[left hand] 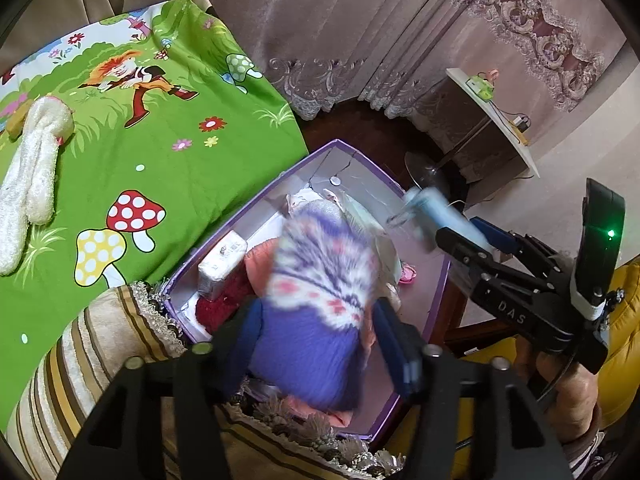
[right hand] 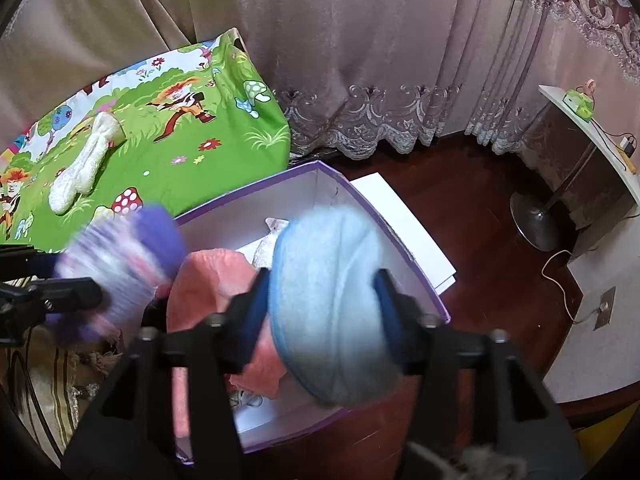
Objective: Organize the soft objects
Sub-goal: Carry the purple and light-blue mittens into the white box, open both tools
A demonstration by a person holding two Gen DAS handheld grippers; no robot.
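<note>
A purple sock with a white patterned cuff (left hand: 316, 300) shows blurred between the sharp blue fingers of my left gripper (left hand: 320, 312), which stands open over the purple box (left hand: 352, 152). Over the same box (right hand: 360, 196) my right gripper (right hand: 322, 280) is open too, with a blurred light-blue fluffy piece (right hand: 332, 292) filling the gap between its fingers. Each gripper shows in the other's view, the right gripper (left hand: 436, 220) and the left gripper (right hand: 80, 292). Inside the box lie a pink knit piece (right hand: 208, 280), a red one (left hand: 224, 304) and a white packet (left hand: 222, 256).
A long white fluffy sock (left hand: 32, 168) lies on the green cartoon bedspread (left hand: 180, 184) left of the box. A striped fringed cushion (left hand: 80, 360) sits at the box's near-left corner. Curtains, a fan base (right hand: 536, 220), a white shelf (right hand: 588, 140) and a white sheet (right hand: 404, 224) stand beyond.
</note>
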